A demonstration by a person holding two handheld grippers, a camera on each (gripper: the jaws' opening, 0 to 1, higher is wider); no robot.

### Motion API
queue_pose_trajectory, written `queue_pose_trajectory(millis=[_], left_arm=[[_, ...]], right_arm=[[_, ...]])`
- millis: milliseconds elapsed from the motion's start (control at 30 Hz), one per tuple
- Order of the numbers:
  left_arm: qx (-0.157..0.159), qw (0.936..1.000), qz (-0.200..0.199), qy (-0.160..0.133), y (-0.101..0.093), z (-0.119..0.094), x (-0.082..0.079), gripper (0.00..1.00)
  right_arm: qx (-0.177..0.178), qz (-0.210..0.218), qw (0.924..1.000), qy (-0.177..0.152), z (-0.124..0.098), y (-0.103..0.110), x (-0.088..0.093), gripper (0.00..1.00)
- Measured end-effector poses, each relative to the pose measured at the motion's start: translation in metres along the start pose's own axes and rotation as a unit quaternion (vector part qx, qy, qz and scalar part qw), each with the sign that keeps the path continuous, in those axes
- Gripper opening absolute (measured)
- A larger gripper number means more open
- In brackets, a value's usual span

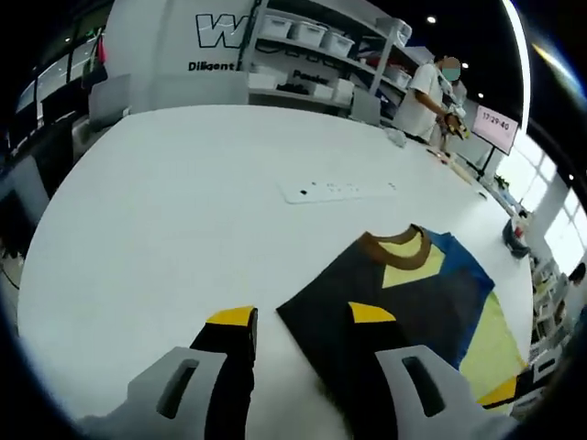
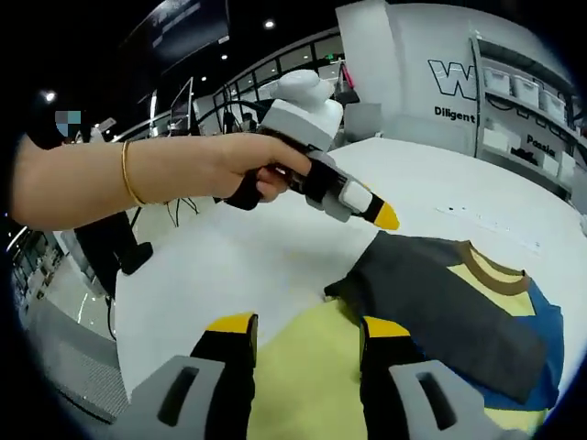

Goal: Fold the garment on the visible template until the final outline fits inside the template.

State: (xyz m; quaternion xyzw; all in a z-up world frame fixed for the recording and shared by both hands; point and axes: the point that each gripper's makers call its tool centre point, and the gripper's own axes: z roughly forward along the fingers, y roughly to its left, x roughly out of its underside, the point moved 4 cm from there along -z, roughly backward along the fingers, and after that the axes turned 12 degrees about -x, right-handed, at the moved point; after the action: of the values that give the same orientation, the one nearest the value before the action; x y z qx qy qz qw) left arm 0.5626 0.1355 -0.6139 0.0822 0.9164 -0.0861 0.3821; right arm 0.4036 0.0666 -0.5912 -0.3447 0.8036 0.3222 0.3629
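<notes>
A folded T-shirt [image 1: 413, 293] lies on the white table [image 1: 183, 211]: dark grey panel, yellow-green and blue parts, brown collar [image 1: 396, 246]. My left gripper [image 1: 303, 316] stands open just above the table, its right jaw over the shirt's dark left edge and its left jaw over bare table. In the right gripper view the same shirt [image 2: 440, 293] lies to the right. My right gripper [image 2: 307, 325] is open with yellow-green cloth lying under the gap. The left gripper [image 2: 367, 206], held by a hand with a gold bangle, hovers above the shirt's dark corner.
A white power strip [image 1: 339, 191] lies on the table beyond the shirt. A person [image 1: 426, 92] stands at the table's far end by shelves of white bins [image 1: 312, 37]. The table's edge [image 2: 124, 302] drops off at the left of the right gripper view.
</notes>
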Motion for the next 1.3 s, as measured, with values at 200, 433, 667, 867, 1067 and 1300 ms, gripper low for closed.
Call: queue_pose_trajectory(millis=[200, 433, 667, 867, 1067, 1300], left_arm=[[-0.004, 0.9999, -0.008, 0.009, 0.002, 0.008, 0.004, 0.26], [0.0, 0.9998, -0.011, 0.017, 0.001, 0.015, 0.008, 0.22], [-0.008, 0.9996, -0.011, 0.025, 0.003, 0.023, 0.012, 0.18], [-0.014, 0.9995, -0.015, 0.023, 0.001, 0.026, 0.011, 0.14], [-0.019, 0.9994, -0.013, 0.025, 0.001, 0.029, 0.013, 0.04], [-0.014, 0.9995, -0.014, 0.025, 0.0, 0.029, 0.013, 0.03]], right_arm=[[0.002, 0.012, 0.9999, -0.011, 0.029, -0.002, -0.006, 0.3], [0.018, 0.036, 0.9992, -0.004, 0.051, -0.01, 0.001, 0.27], [0.059, 0.073, 0.9955, -0.01, 0.057, -0.025, 0.003, 0.17], [0.086, 0.081, 0.993, -0.008, 0.063, -0.028, 0.005, 0.12], [0.119, 0.053, 0.9915, 0.006, 0.067, -0.03, 0.003, 0.04], [0.136, 0.044, 0.9896, 0.018, 0.067, -0.036, 0.007, 0.0]])
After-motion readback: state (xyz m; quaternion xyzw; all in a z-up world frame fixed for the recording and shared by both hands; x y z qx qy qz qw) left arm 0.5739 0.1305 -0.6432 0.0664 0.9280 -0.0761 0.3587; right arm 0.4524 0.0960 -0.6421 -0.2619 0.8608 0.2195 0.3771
